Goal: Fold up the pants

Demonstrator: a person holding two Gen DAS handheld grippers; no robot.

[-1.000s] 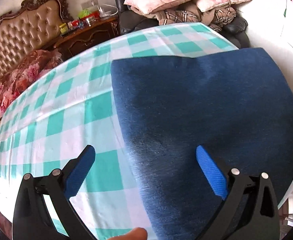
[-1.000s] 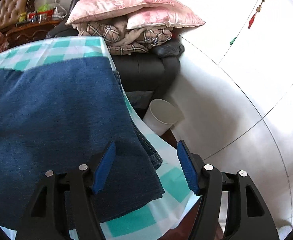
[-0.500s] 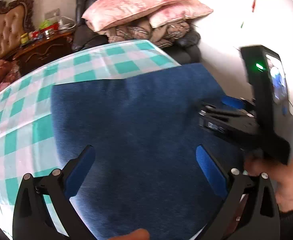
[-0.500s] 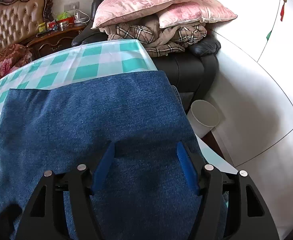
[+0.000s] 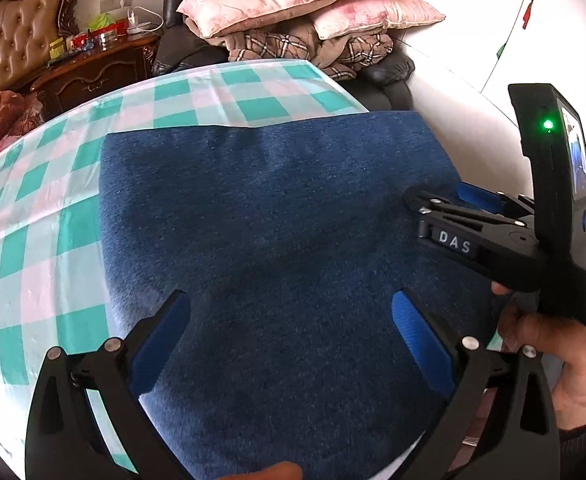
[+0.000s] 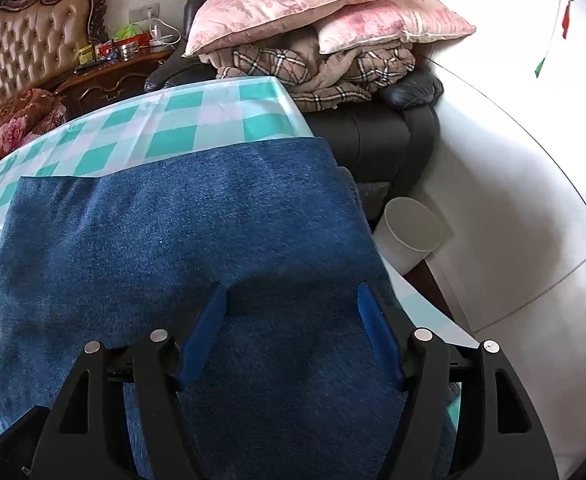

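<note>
The blue denim pants (image 5: 277, 240) lie folded flat in a neat rectangle on the teal-and-white checked tablecloth (image 5: 53, 216). They also fill the right wrist view (image 6: 173, 248), reaching the table's right edge. My left gripper (image 5: 289, 336) is open and empty, just above the near half of the pants. My right gripper (image 6: 293, 320) is open and empty above the pants' right part. It shows in the left wrist view (image 5: 445, 208) at the right, held in a hand, its jaws apart.
A black armchair (image 6: 373, 136) piled with pink pillows (image 6: 309, 4) and plaid blankets stands beyond the table's far corner. A white bin (image 6: 411, 232) sits on the floor by the right edge. A wooden nightstand (image 5: 97, 72) and a tufted headboard (image 5: 17, 44) are at the far left.
Both grippers swung over the folded pants: the left view panned right, the right view panned left. The right gripper came into the left view. The pants have not moved.
</note>
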